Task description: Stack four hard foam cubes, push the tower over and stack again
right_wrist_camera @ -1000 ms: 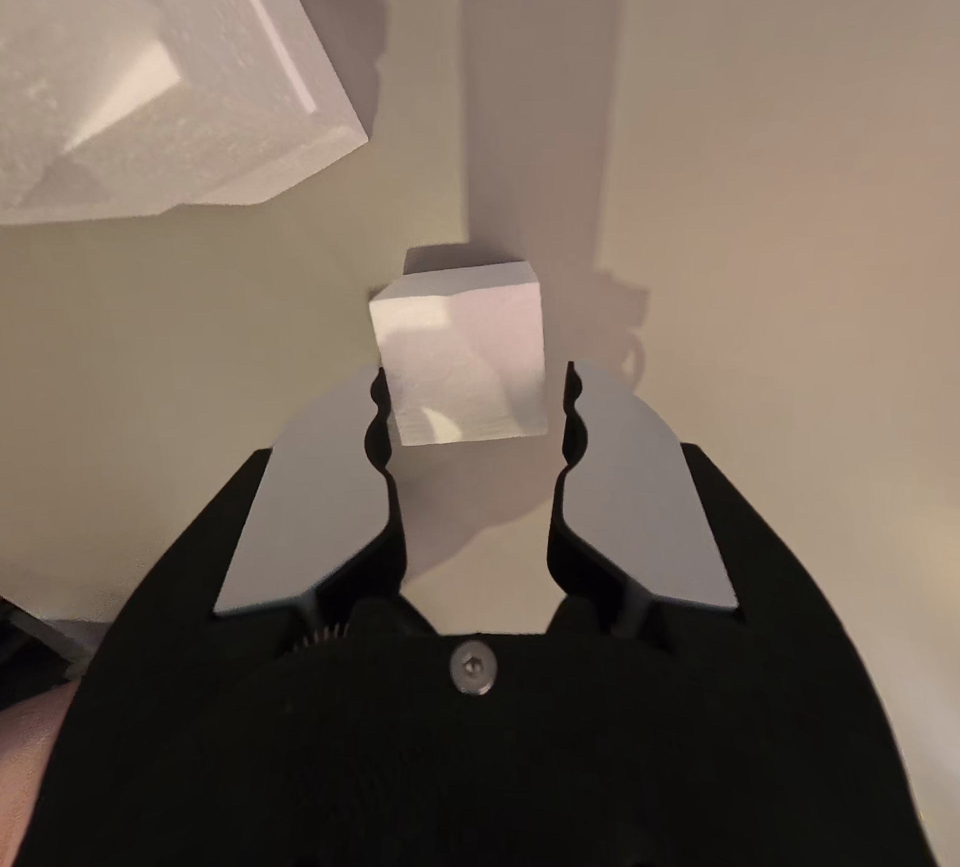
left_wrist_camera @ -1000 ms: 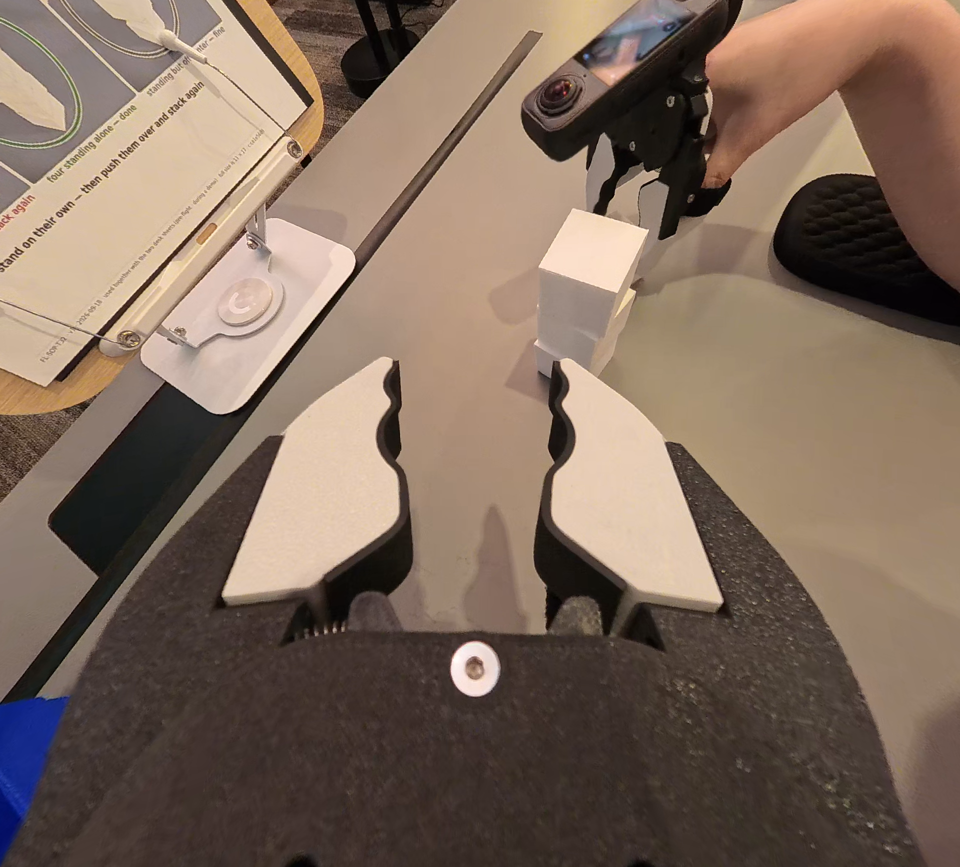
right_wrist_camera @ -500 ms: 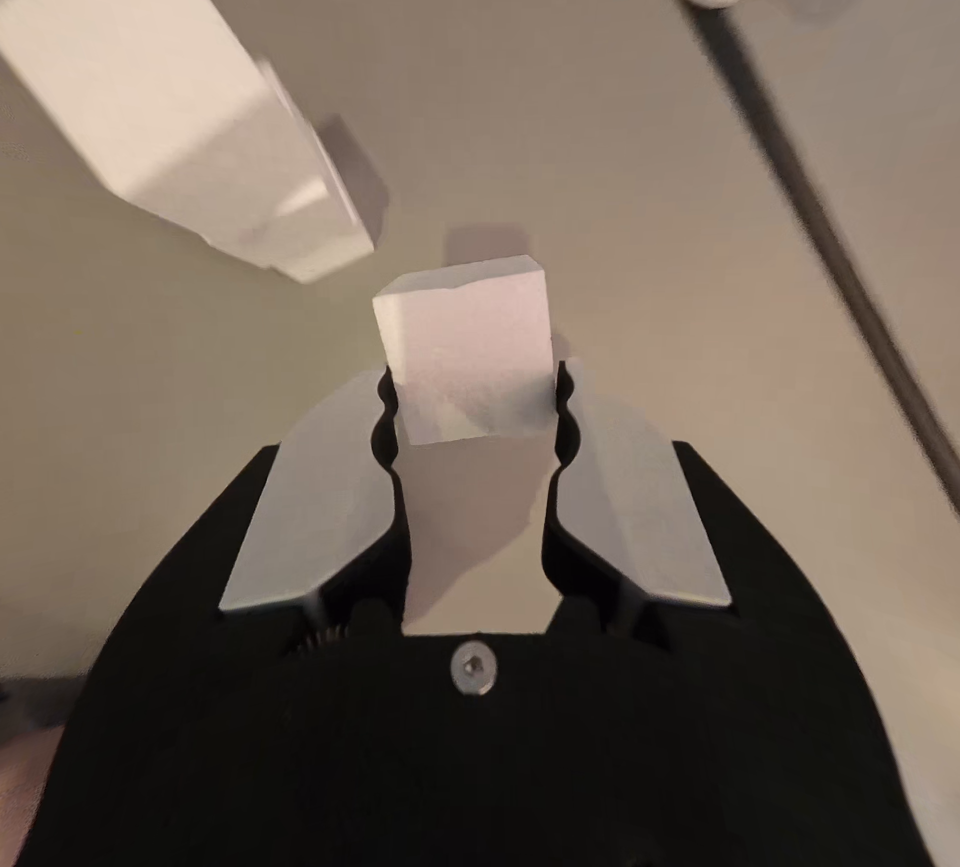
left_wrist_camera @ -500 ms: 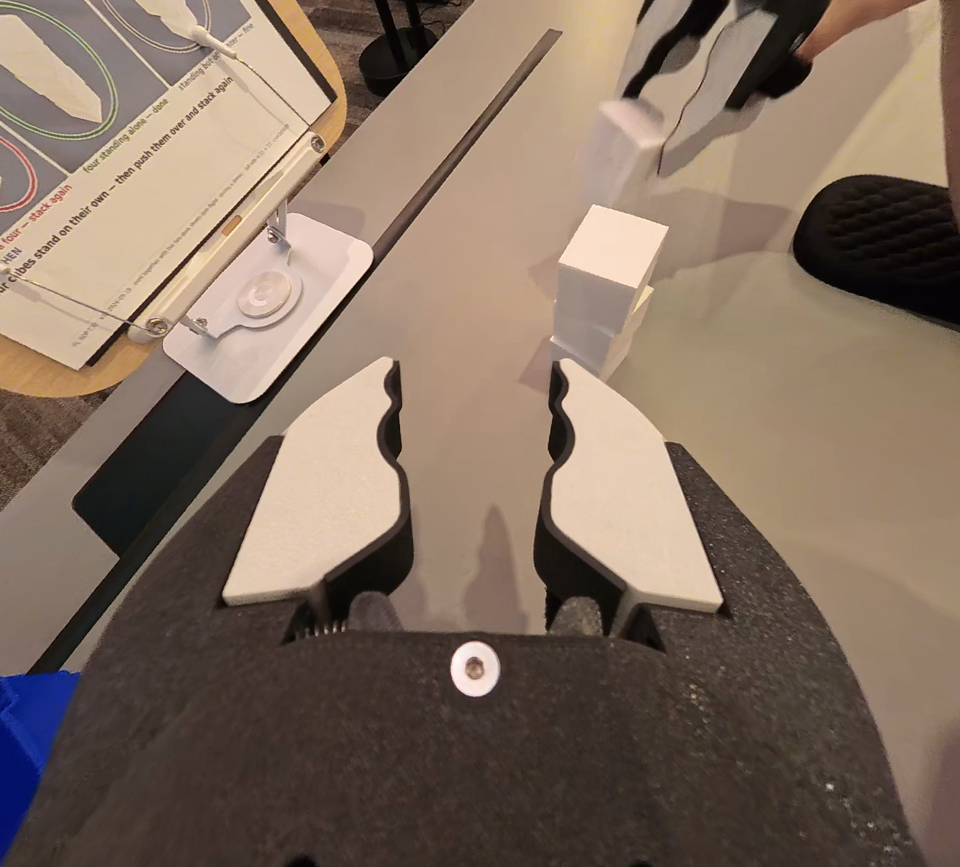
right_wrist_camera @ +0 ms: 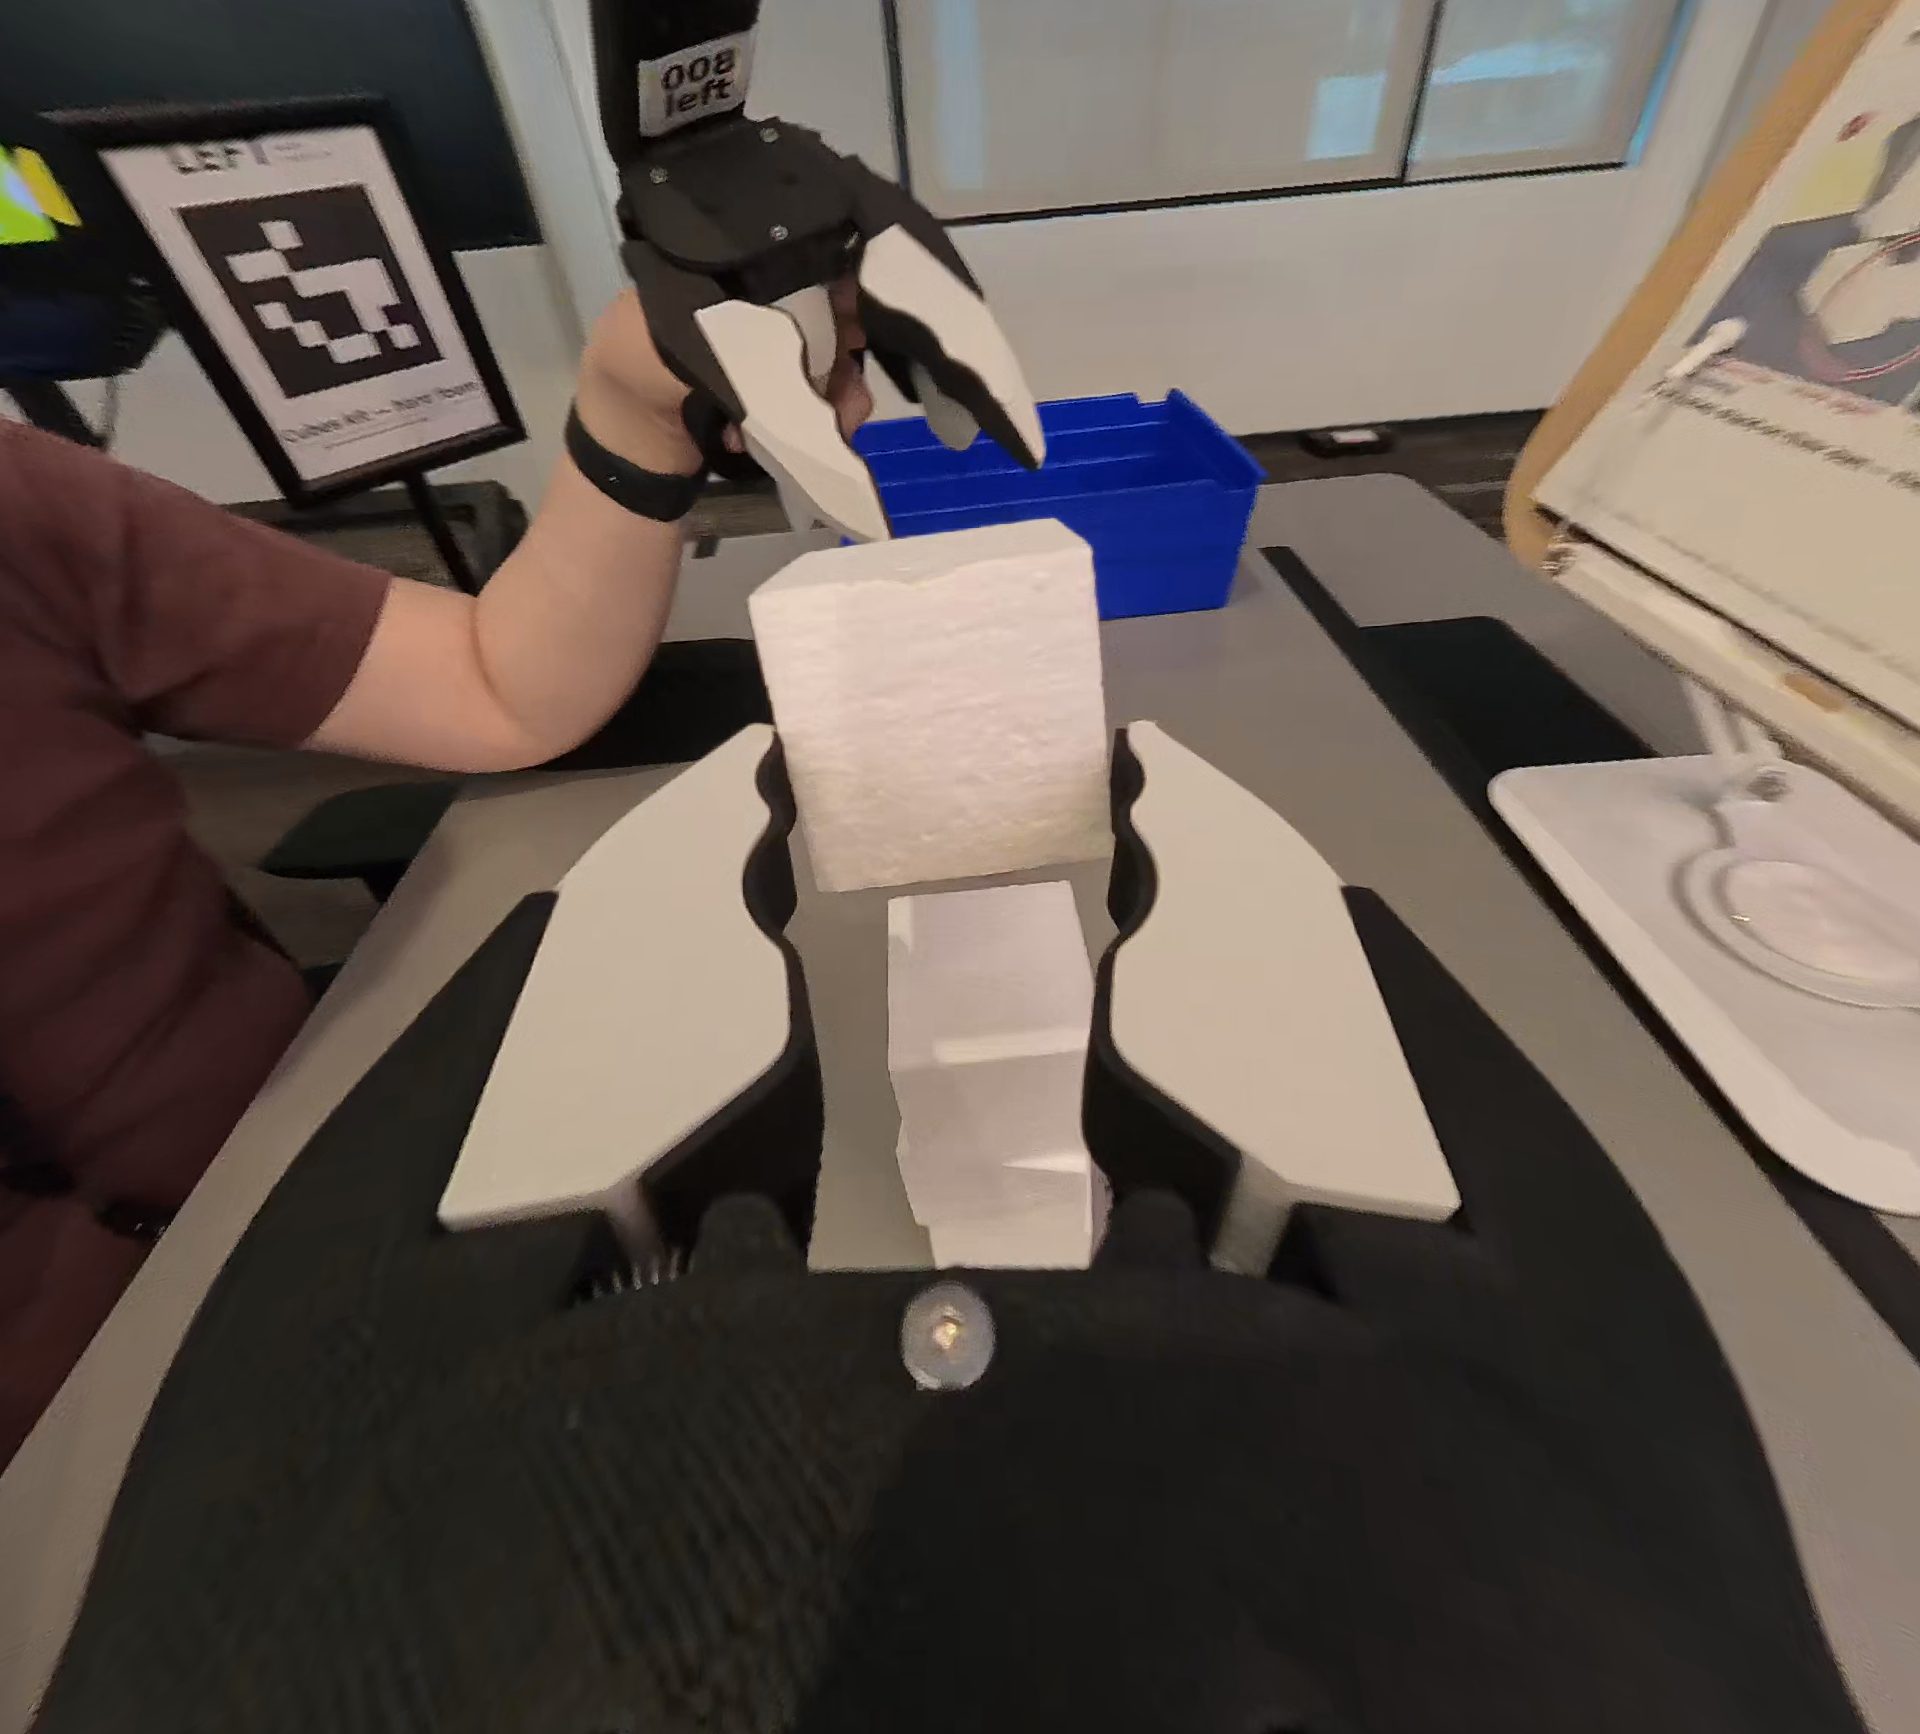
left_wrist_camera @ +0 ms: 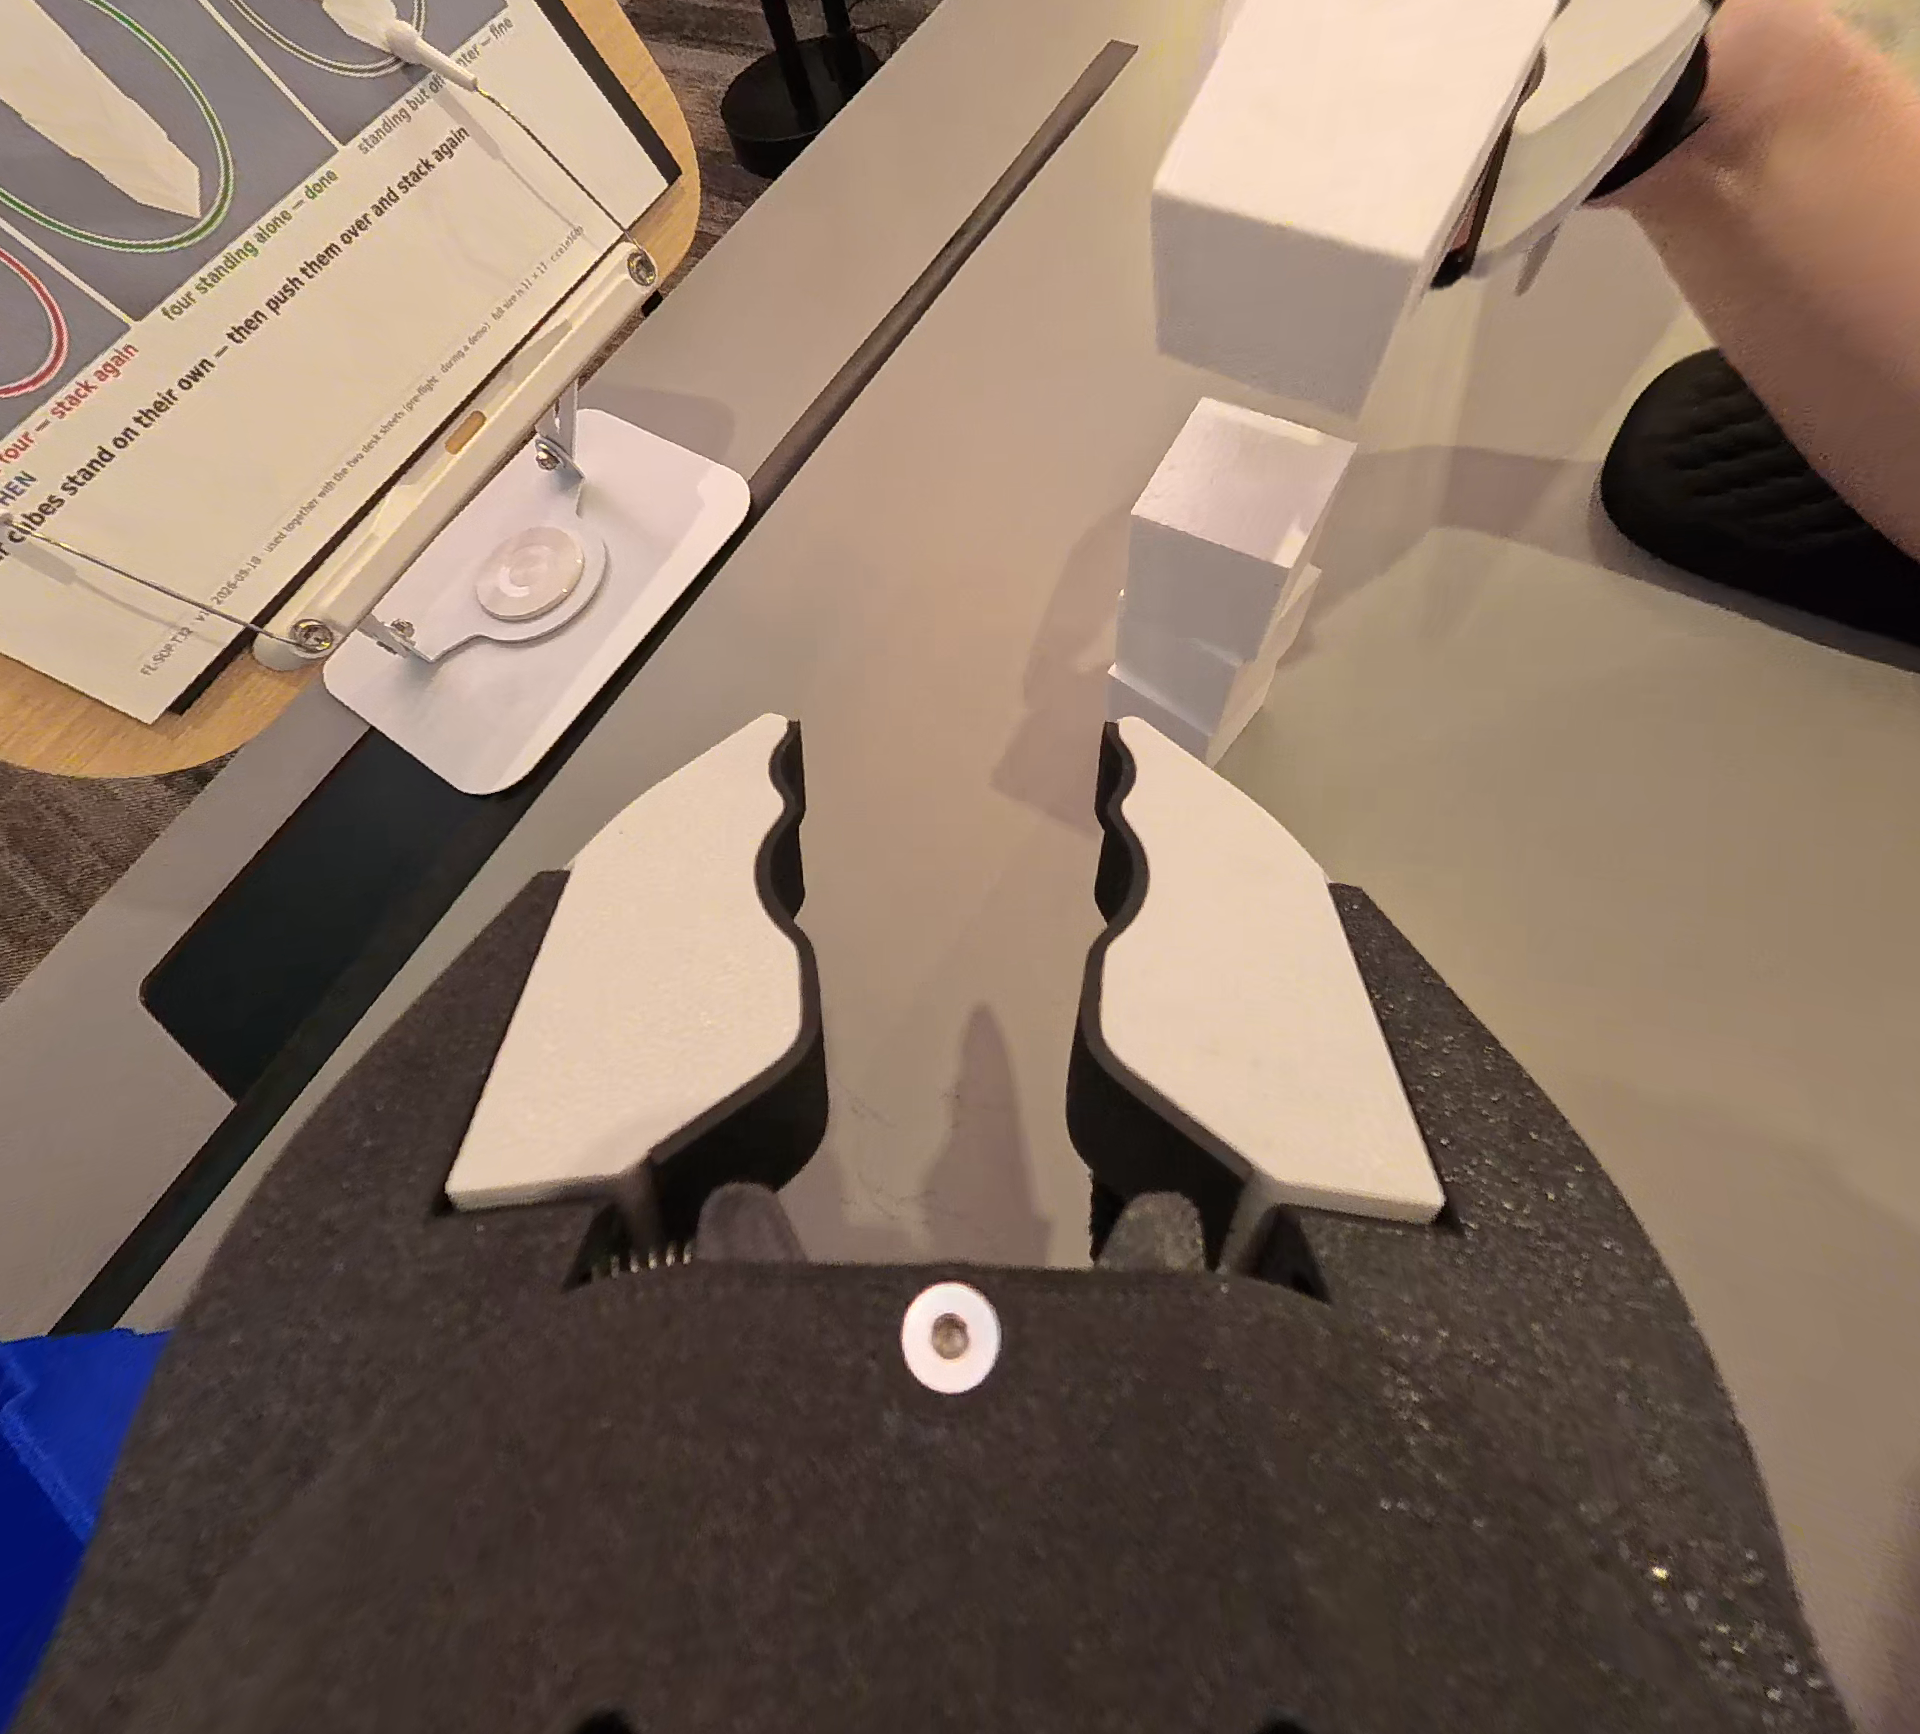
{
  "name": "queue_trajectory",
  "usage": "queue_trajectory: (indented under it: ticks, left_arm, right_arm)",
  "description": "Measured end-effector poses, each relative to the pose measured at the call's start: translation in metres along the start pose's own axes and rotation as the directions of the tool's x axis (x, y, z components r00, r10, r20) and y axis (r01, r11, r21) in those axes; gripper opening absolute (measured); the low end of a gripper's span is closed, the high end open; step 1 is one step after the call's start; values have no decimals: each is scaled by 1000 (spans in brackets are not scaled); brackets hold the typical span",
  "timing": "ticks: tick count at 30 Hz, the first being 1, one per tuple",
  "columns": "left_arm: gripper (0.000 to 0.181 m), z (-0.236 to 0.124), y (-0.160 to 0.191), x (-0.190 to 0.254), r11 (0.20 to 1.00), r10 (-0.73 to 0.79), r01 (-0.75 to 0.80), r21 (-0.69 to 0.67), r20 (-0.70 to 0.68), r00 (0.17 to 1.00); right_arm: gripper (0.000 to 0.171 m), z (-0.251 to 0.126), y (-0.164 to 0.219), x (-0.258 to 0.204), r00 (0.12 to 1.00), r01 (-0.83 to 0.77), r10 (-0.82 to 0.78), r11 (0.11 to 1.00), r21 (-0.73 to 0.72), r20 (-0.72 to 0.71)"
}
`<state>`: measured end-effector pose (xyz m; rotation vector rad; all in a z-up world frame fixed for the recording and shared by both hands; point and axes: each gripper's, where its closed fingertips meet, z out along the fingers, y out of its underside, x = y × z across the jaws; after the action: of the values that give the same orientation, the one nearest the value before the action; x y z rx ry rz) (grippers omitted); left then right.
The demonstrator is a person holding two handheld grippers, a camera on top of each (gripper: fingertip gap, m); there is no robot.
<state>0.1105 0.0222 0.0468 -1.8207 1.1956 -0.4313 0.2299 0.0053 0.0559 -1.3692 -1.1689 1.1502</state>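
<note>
One white foam cube (right_wrist_camera: 930, 713) is clamped between the right gripper's (right_wrist_camera: 945, 785) fingers, hanging just above the stack of cubes (right_wrist_camera: 992, 1061) on the grey table (left_wrist_camera: 1507, 853); the left gripper (left_wrist_camera: 951, 775) hovers nearby, jaws apart and empty

held cube (right_wrist_camera: 935, 713): white foam, grainy, matt, rough along its top edge
stacked cubes (left_wrist_camera: 1216, 578): the same white foam, matt
right claw (right_wrist_camera: 948, 811): smooth matt pale finger plates, black lining, on a dull black body
left claw (left_wrist_camera: 951, 811): the same plates, on a speckled, grainy black body
worktop (left_wrist_camera: 1507, 905): smooth grey, faint sheen
bin (right_wrist_camera: 1132, 489) at 12 o'clock: glossy blue plastic
board (left_wrist_camera: 644, 126) at 10 o'clock: pale wood edge, printed paper sheet
</note>
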Motion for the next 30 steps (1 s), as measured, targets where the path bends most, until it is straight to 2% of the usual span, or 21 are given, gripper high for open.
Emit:
queue_trajectory:
  ticks: [5, 11, 30]
  left_arm:
    - [54, 0, 0, 0, 1000, -2, 2, 2, -2, 1000]
    - [54, 1, 1, 0, 1000, 0, 0, -3, 0, 1000]
    - [53, 1, 0, 1, 1000, 1, -1, -4, -2, 1000]
  right_arm:
    - [59, 5, 18, 2, 998, 11, -11, 1000, 11, 54]
    - [59, 6, 28, 3, 996, 69, -69, 998, 9, 53]
    - [59, 9, 47, 8, 996, 40, -40, 999, -5, 85]
